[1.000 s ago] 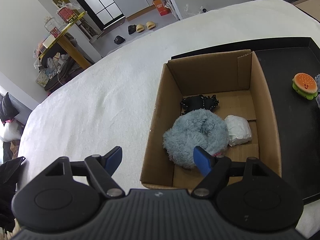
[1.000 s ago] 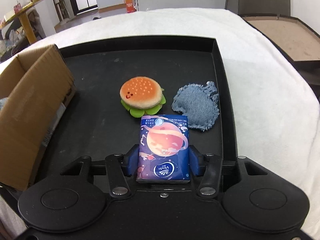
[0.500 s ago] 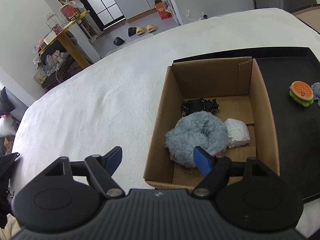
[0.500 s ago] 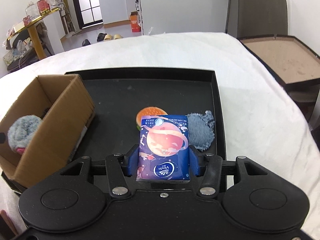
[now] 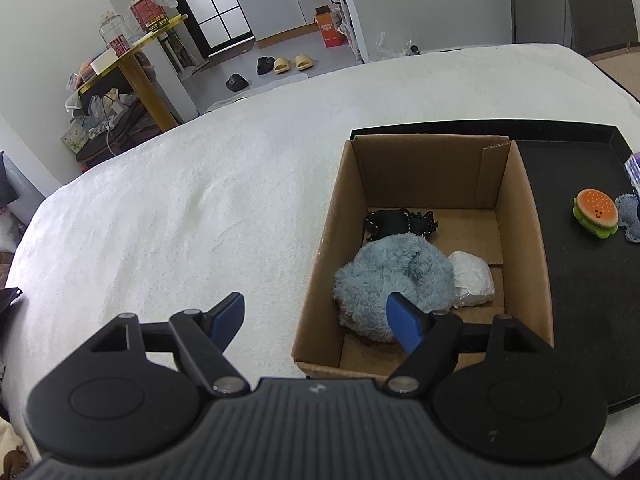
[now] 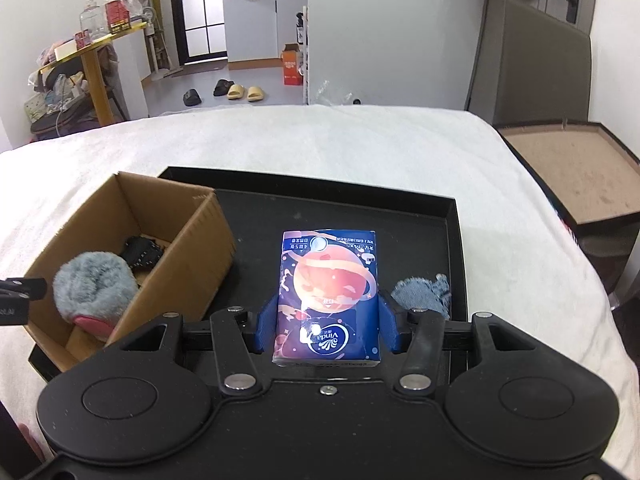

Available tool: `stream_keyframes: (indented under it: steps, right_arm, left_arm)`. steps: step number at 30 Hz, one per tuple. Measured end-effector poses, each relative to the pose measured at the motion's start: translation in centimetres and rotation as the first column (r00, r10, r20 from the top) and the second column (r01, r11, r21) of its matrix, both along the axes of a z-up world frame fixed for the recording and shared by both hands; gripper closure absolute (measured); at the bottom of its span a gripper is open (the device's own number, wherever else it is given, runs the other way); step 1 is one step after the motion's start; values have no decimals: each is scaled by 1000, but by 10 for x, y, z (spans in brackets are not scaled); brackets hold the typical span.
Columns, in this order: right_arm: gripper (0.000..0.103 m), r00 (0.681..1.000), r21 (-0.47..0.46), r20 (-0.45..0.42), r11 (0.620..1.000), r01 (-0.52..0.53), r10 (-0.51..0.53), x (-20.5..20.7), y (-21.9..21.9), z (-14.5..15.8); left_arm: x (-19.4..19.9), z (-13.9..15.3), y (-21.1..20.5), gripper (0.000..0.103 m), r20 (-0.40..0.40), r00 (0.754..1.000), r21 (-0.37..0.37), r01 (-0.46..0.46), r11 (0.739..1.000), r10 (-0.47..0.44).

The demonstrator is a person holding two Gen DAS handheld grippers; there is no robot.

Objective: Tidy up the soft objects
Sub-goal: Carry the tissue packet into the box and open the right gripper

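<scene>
My right gripper (image 6: 326,326) is shut on a blue tissue pack (image 6: 327,296) and holds it high above the black tray (image 6: 340,216). The cardboard box (image 5: 524,216) stands on the tray's left part, also in the right wrist view (image 6: 208,240). It holds a fluffy grey-blue toy (image 5: 394,276), a black item (image 5: 400,220) and a white bundle (image 5: 472,284). A burger toy (image 5: 596,214) and a denim piece (image 5: 630,222) lie on the tray. The denim piece also shows in the right wrist view (image 6: 424,292). My left gripper (image 5: 320,318) is open and empty above the box's near left corner.
The tray lies on a white fuzzy cover (image 5: 180,220). A second tray with a brown lining (image 6: 572,172) stands at the right. A yellow shelf (image 5: 136,64), slippers (image 5: 288,64) and an orange box (image 5: 330,32) are on the floor beyond.
My right gripper has risen and pulled back with the tissue pack, which now hides the burger toy from it. My left gripper has lifted a little.
</scene>
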State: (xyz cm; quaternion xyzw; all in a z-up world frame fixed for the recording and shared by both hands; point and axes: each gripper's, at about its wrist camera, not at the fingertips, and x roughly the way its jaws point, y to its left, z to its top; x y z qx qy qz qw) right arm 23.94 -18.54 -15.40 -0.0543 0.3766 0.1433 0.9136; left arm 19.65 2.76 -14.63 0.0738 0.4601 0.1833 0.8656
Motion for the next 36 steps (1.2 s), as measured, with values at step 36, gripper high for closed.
stream_keyframes:
  steps: [36]
  right_arm:
    - [53, 971, -112, 77, 970, -217, 226, -4, 122, 30]
  left_arm:
    - [-2, -20, 51, 64, -52, 997, -234, -63, 970, 52]
